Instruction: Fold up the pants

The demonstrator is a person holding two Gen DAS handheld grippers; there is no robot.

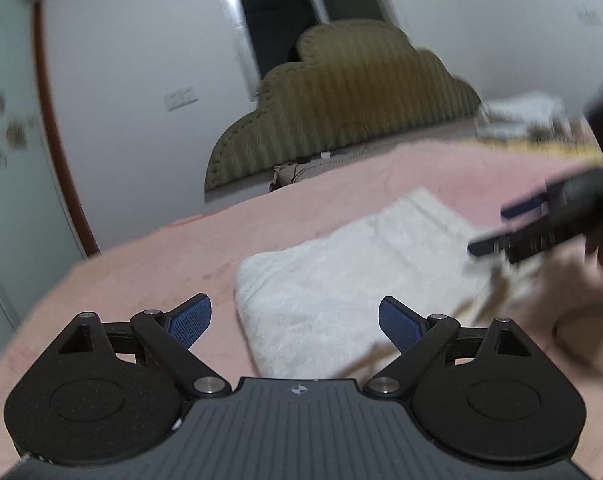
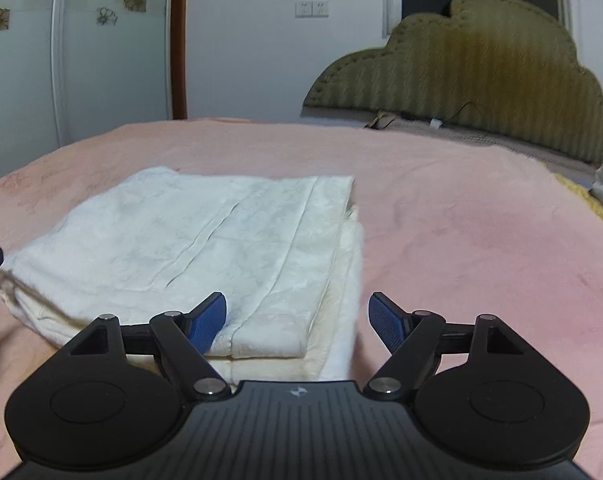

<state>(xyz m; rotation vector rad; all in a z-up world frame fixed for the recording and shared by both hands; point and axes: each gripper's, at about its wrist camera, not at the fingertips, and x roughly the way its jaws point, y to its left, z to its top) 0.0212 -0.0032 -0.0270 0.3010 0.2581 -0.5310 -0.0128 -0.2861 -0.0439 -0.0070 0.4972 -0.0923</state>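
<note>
White pants point(image 2: 205, 256) lay folded flat on the pink blanket point(image 2: 461, 208), long axis running away from the right gripper point(image 2: 297, 316) — the nearer one, jaws wide, empty. Left gripper point(image 1: 294, 320) also wide, empty — pants ahead-right.

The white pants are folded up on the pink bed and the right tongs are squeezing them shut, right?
Not quite. The white pants do lie folded on the pink bed, but the right tongs are open and holding nothing, as the right wrist view shows.
</note>
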